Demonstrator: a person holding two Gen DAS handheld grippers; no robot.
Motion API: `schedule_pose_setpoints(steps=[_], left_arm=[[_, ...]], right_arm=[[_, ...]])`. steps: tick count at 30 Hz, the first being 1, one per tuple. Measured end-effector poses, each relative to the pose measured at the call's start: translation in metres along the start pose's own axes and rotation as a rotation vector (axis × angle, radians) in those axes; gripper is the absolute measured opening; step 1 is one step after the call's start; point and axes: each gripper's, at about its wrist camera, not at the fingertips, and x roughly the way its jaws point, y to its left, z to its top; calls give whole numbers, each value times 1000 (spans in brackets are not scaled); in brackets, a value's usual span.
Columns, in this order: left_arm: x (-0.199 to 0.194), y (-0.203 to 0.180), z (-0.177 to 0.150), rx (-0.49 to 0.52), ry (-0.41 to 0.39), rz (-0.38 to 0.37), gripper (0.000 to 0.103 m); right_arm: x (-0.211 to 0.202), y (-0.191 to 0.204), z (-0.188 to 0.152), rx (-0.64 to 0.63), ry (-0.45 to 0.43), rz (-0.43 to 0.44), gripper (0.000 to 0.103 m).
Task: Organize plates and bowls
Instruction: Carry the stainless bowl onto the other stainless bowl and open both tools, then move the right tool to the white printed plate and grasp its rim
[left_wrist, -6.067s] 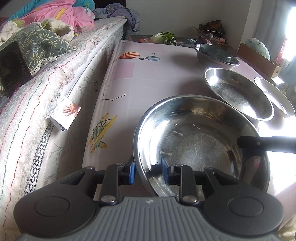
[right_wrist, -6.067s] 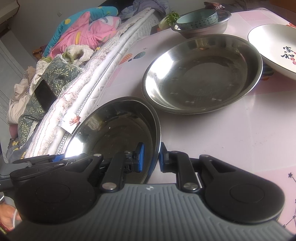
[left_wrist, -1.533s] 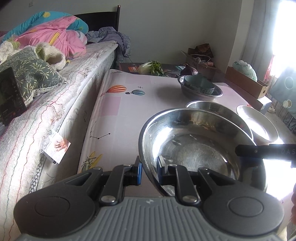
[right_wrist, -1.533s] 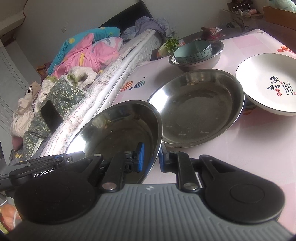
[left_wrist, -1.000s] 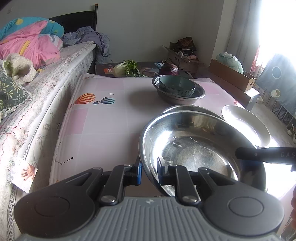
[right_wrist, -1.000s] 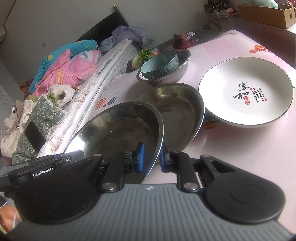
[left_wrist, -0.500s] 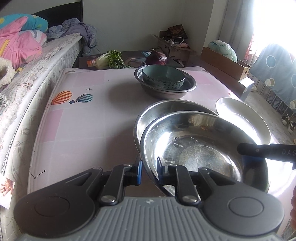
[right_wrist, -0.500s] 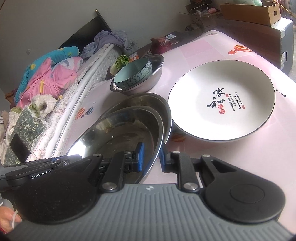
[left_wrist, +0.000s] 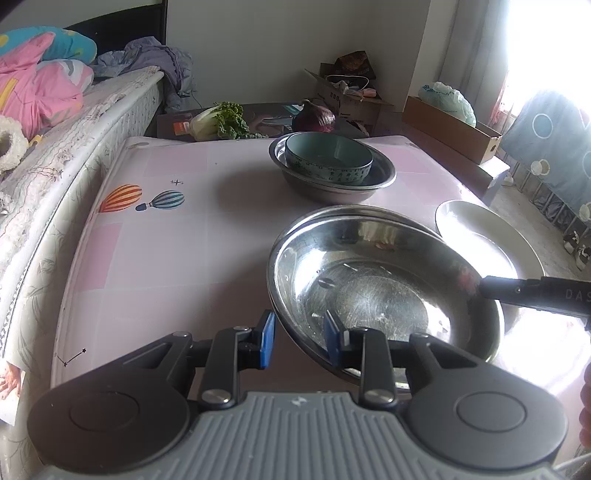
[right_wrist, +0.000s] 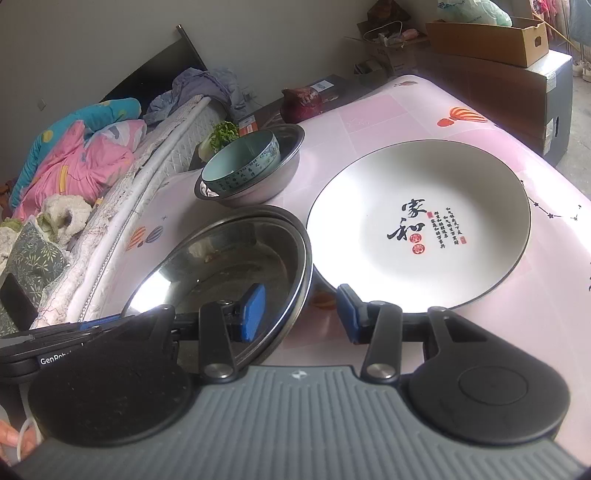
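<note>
Left gripper (left_wrist: 298, 339): its jaws are opening; the near rim of the upper steel basin (left_wrist: 384, 291) stands between the blue pads, and a gap shows on the outer side, so the pads no longer pinch it

Right gripper (right_wrist: 301, 312): its jaws are opening too, with clear gaps to either side of the same basin's rim (right_wrist: 236, 269); nothing is clamped

Upper steel basin: it sits nested inside a second steel basin (left_wrist: 351, 211), whose rim shows as a thin crescent at the far edge; the two rims run nearly parallel, so the stack appears settled

Step in hand: judged as the release after nesting; the basin seems to rest on its own weight

White plate (right_wrist: 417, 221): a wide plate with black calligraphy and a dark rim, just beside the basin stack on its right, overlapping its edge in the right wrist view; it appears raised on something beneath, which cannot be made out

Far stack: a blue-green ceramic bowl (left_wrist: 328, 158) sits inside a smaller steel bowl (left_wrist: 332, 184), well apart from the near stack, towards the far end of the pink table (left_wrist: 166, 240)

Done so far: two nested pairs

Left to do: probably the plate, and perhaps joining the stacks; this is a judgement

Beyond the table: a leafy cabbage (left_wrist: 221, 122) and a red cabbage (left_wrist: 314, 117) lie on a dark surface
</note>
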Motion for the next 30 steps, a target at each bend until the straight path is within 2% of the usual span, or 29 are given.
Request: schedule_pose_setpoints(steps=[8,14,16,19,24,30], left_arm=[[1,2,-3,-16,14,5,31],[-7,-3,-7,-15,13,15,42],[-11,-5,-8,-16,10,18,49],[-17,-8,-10,-16,3,20,55],[-25,-14,-13,-11,-9,21,59],[-34,-29,-16,4,-18,10,60]], right_arm=[[-3,-1,-2,16,1,18,46],[-12,-3,-6,30,-6,58,52],[-16,-3,-7,32,-6,64,53],[-22,-4,-8,31,-13,66,56],[-37,-8,-10,38,-39,64,62],[-57,-20,-12,45,-71,63,62]])
